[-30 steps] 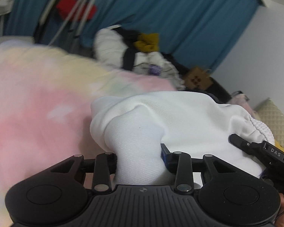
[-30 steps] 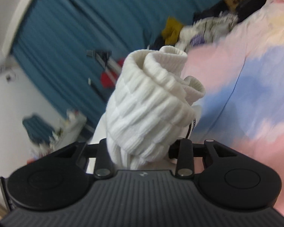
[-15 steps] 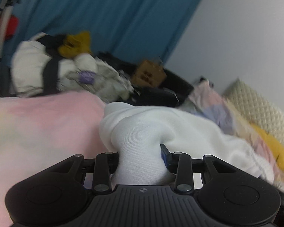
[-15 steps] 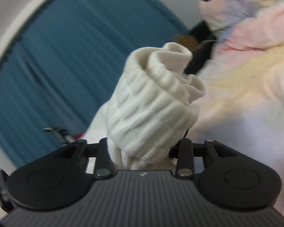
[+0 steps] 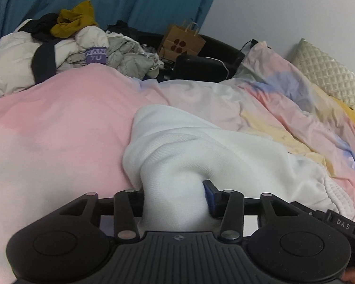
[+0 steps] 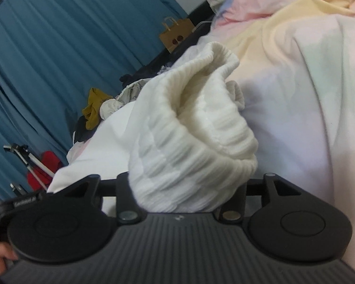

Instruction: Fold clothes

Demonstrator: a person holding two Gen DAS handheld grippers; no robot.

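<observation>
Left tool [image 5: 175,196] clamps white garment [image 5: 201,146]; right tool [image 6: 184,194] clamps its ribbed cuff [image 6: 196,142].

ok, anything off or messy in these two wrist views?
No spill or damage. The white garment is bunched, not flat: left gripper pinches smooth fabric, right gripper a wadded ribbed cuff. A loose clothes pile sits beyond the pastel duvet.
</observation>
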